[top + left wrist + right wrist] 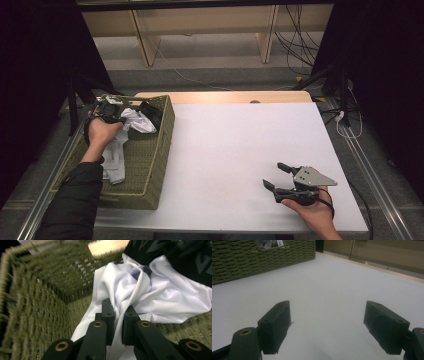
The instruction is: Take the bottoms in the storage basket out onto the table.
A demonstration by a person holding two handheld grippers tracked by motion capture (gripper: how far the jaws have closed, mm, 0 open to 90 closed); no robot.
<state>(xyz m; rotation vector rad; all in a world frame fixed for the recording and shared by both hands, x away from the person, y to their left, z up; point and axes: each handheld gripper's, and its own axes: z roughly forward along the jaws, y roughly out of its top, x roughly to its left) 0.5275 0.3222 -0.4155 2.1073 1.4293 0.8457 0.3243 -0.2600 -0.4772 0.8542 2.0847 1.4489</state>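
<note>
At the nine o'clock side of the worktop (pixel 240 150) stood a woven green basket (pixel 155 165). Inside it, toward its twelve o'clock end, the left gripper (pixel 111 111) was clamped on a fold of the white cloth (pixel 135 121); in the left gripper view the jaws stood nearly together, with a ridge of the white cloth (pixel 150 292) pinched between them. The rest of the cloth trailed down the basket toward six o'clock, and a dark garment (pixel 175 257) lay just beside it, touching its upper edge.

The cloth appeared thin, light and limp; it would likely drape and stretch out rather than keep its shape, and its smooth surface might slip from a shallow pinch. A bunched fold, as taken here, seemed the soundest place to hold, well clear of the dark garment so that only one piece came up.

At about five o'clock on the worktop, the right gripper (pixel 281 176) rested in the hand with its jaws wide apart and nothing between them.
</note>
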